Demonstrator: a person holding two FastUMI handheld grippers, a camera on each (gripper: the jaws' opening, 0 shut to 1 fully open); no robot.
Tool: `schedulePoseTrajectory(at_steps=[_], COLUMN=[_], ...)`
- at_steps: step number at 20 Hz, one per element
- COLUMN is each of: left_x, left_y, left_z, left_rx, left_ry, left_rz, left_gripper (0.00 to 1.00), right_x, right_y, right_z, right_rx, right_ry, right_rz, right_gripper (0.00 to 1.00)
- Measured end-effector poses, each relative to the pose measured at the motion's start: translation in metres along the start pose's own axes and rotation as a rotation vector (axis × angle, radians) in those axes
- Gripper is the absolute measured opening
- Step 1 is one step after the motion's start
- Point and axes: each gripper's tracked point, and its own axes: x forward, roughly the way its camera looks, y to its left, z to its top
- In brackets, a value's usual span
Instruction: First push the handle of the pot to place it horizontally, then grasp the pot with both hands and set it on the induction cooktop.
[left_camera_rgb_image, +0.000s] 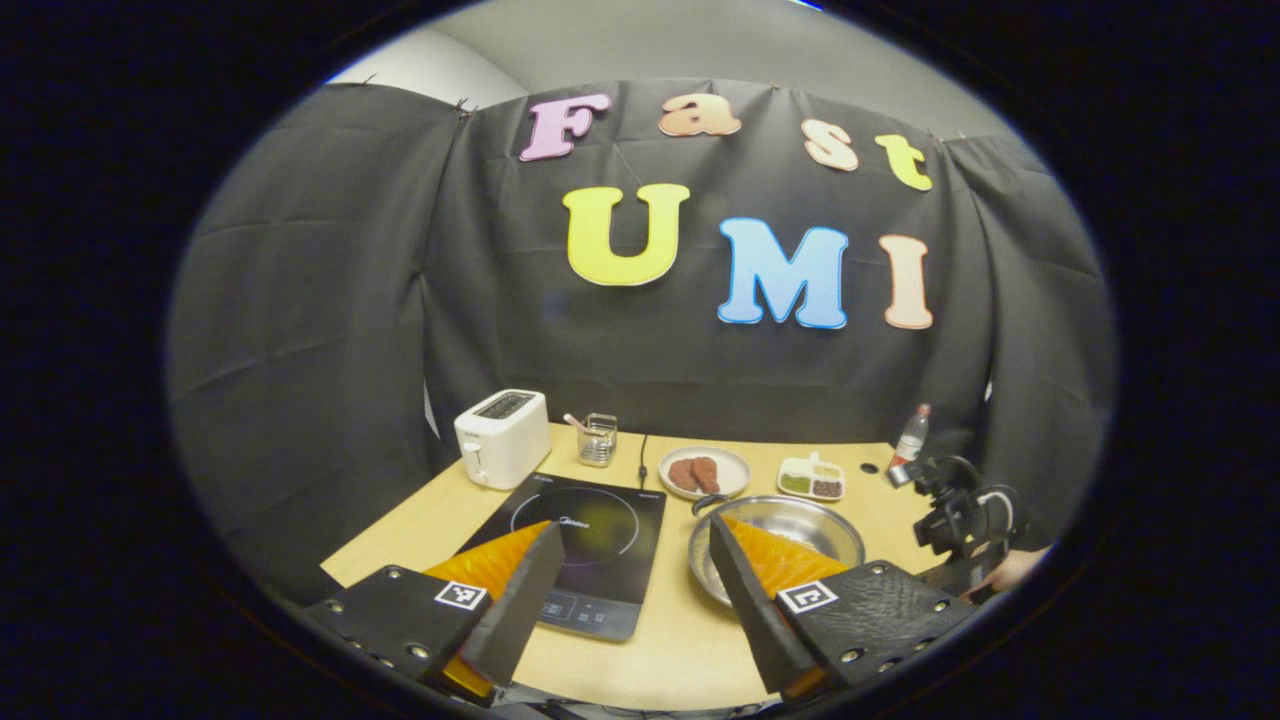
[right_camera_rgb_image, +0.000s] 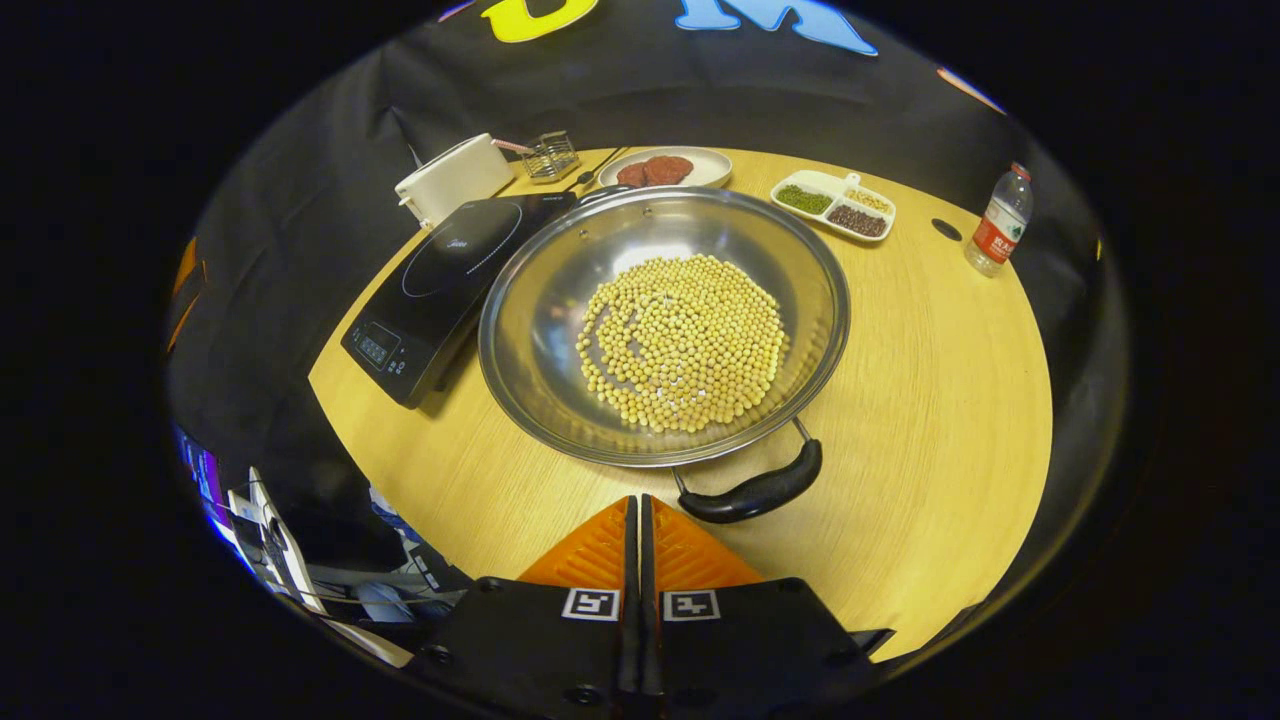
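Left gripper: fingers spread, empty; cooktop between and beyond them, pot behind the right-hand finger.

Right gripper: fingers pressed together, empty; pot handle just beyond the tips, slightly right, on the tabletop.

Risk: a hard or off-centre shove could slide the pot and scatter its beans.

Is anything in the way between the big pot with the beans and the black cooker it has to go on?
Nothing visible is. The pot sits right beside the induction cooktop on the table, with nothing between them, and the cooktop's glass top is bare.
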Motion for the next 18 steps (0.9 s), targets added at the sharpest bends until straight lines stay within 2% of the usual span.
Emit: schedulePoseTrajectory(at_steps=[5,6,8,12,13,14,18], left_x=[0.006,0.008,0.010,0.021,0.024,0.027,0.037], left_y=[-0.024,-0.028,-0.035,-0.050,-0.053,-0.056,-0.072], left_z=[-0.007,-0.007,-0.008,-0.008,-0.009,-0.009,-0.012], left_rx=[0.004,0.010,0.020,0.027,0.031,0.032,0.012], left_ry=[0.025,0.028,0.036,0.039,0.040,0.041,0.049], left_rz=[0.000,0.000,0.000,-0.008,-0.006,-0.008,-0.023], left_gripper=[0.84,0.89,0.89,0.89,0.84,0.89,0.89], right_x=[0.016,0.017,0.017,0.019,0.020,0.020,0.021], right_y=[-0.004,-0.007,-0.011,-0.032,-0.038,-0.044,-0.071], right_z=[0.011,0.013,0.012,0.015,0.015,0.015,0.018], right_rx=[-0.001,-0.001,-0.009,-0.017,-0.014,-0.017,-0.015], right_ry=[-0.009,-0.013,-0.010,-0.013,-0.014,-0.014,-0.021], right_rz=[0.014,0.015,0.022,-0.012,-0.022,-0.031,-0.068], right_gripper=[0.02,0.02,0.02,0.02,0.02,0.01,0.02])
